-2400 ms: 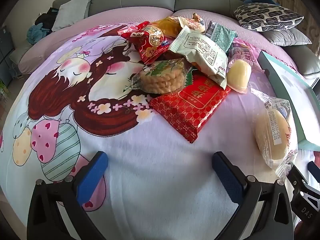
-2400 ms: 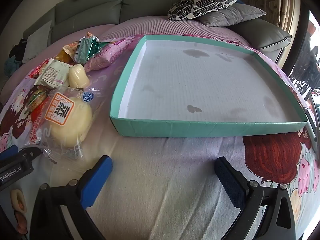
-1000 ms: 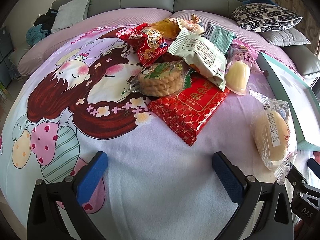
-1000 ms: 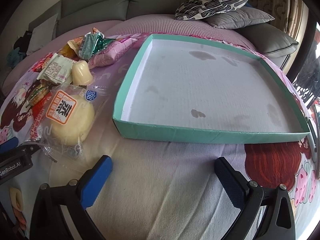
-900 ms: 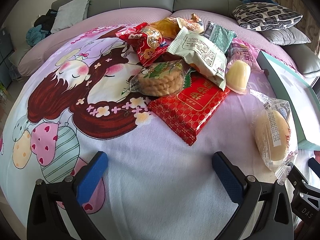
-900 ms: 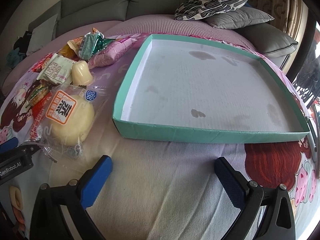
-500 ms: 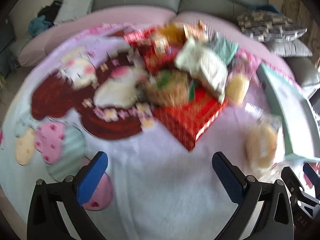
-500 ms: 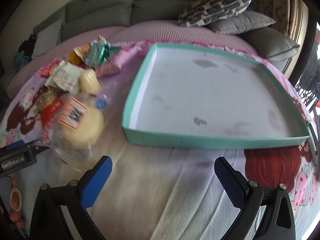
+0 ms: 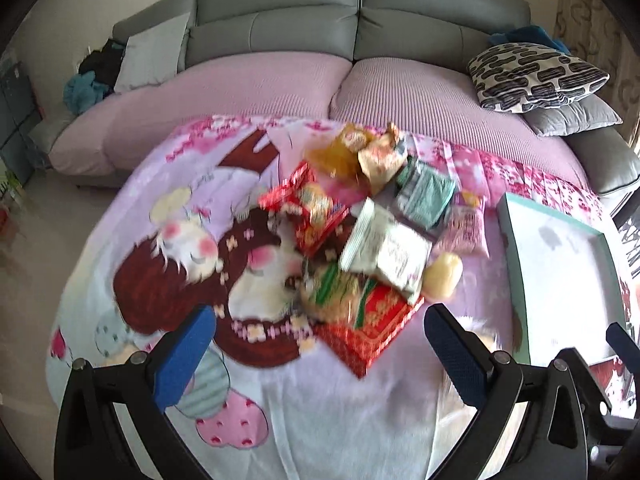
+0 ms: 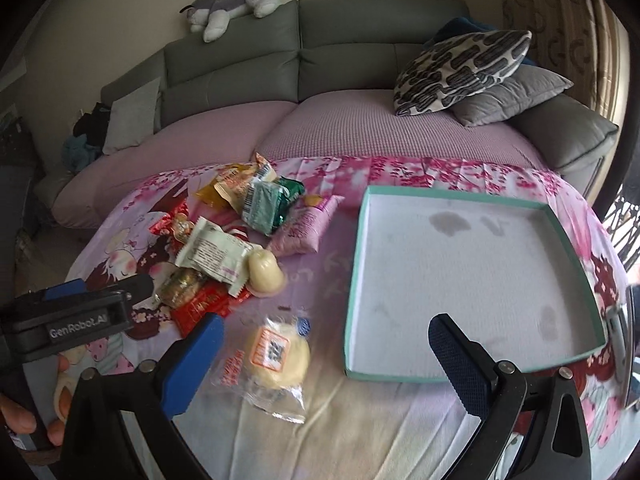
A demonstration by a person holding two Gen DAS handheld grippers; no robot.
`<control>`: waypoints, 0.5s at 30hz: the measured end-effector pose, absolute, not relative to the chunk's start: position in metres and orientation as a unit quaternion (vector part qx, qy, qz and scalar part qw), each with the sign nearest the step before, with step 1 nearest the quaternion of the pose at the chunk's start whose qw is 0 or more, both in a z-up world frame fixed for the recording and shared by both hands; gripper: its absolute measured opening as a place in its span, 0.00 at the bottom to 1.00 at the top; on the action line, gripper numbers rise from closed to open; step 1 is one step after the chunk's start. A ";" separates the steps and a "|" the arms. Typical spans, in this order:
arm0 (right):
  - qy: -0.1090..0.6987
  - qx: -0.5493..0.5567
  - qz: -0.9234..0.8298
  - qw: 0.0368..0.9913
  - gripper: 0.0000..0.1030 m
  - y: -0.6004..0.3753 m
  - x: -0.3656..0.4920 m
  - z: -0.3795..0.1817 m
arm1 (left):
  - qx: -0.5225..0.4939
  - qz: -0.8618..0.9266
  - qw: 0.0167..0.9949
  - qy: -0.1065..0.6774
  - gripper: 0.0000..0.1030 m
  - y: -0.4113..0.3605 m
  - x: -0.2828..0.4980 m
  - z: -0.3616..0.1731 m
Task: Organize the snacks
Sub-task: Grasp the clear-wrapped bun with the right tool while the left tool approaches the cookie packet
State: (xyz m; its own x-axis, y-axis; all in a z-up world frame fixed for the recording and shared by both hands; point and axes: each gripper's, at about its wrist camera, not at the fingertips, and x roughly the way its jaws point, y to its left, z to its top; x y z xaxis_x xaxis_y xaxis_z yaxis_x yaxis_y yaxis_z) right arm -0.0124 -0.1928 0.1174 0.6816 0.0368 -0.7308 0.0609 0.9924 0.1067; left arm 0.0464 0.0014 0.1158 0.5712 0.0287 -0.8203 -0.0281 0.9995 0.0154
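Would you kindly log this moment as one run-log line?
left gripper: open, holding nothing | right gripper: open, holding nothing | shallow teal-rimmed cardboard tray: no snacks inside | clear-wrapped round yellow bun: on blanket left of tray

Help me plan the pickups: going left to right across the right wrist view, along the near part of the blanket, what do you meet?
Left gripper → red packet → bun in clear wrapper → teal tray.
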 end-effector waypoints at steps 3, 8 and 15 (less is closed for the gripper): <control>0.413 0.049 0.002 0.909 0.98 -0.188 0.001 0.125 | -0.012 0.012 0.884 0.467 1.00 0.003 0.060 0.120; 0.456 0.056 0.016 0.888 0.87 -0.183 0.020 0.115 | -0.035 -0.002 0.879 0.476 1.00 0.003 0.081 0.111; 0.510 0.070 0.038 0.856 0.80 -0.169 0.034 0.074 | -0.039 0.007 0.854 0.519 1.00 0.007 0.103 0.065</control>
